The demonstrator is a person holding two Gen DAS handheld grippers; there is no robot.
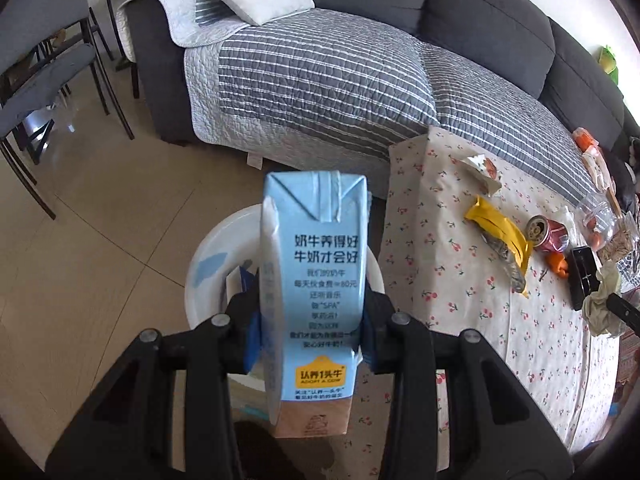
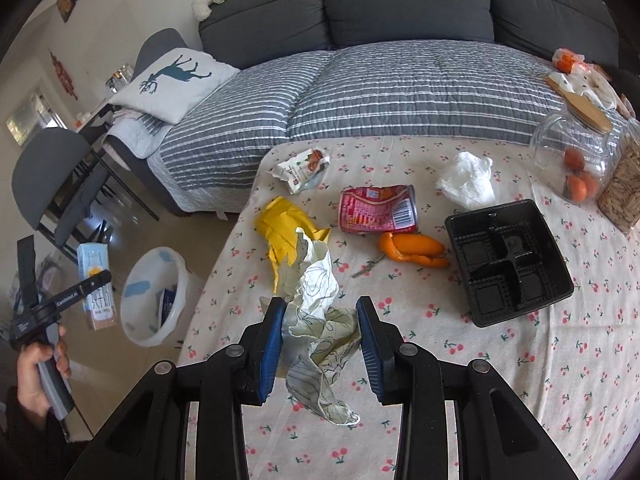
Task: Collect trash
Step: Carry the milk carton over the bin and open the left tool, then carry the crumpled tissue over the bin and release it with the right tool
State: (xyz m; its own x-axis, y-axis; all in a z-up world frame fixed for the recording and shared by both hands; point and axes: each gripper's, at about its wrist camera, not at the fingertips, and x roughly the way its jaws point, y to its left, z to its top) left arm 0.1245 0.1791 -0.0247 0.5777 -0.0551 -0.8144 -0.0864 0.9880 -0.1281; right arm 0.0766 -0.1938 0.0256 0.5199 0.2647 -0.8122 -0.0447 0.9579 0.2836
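My left gripper (image 1: 310,320) is shut on a light-blue milk carton (image 1: 312,280) and holds it upright above a white trash bin (image 1: 208,276) on the floor. The carton (image 2: 96,284) and bin (image 2: 154,296) also show in the right wrist view, left of the table. My right gripper (image 2: 322,344) is shut on a crumpled pale paper wrapper (image 2: 320,320), held just above the tablecloth. On the table lie a yellow wrapper (image 2: 282,220), a red can (image 2: 376,208) on its side, orange peel (image 2: 412,250), a white tissue (image 2: 466,180), a snack packet (image 2: 302,168) and a black plastic tray (image 2: 508,260).
The table (image 2: 520,380) has a cherry-print cloth. Glass jars (image 2: 572,156) stand at its far right. A grey sofa with a striped cover (image 2: 400,92) runs behind it. Chairs (image 1: 44,60) stand on the tiled floor at the left.
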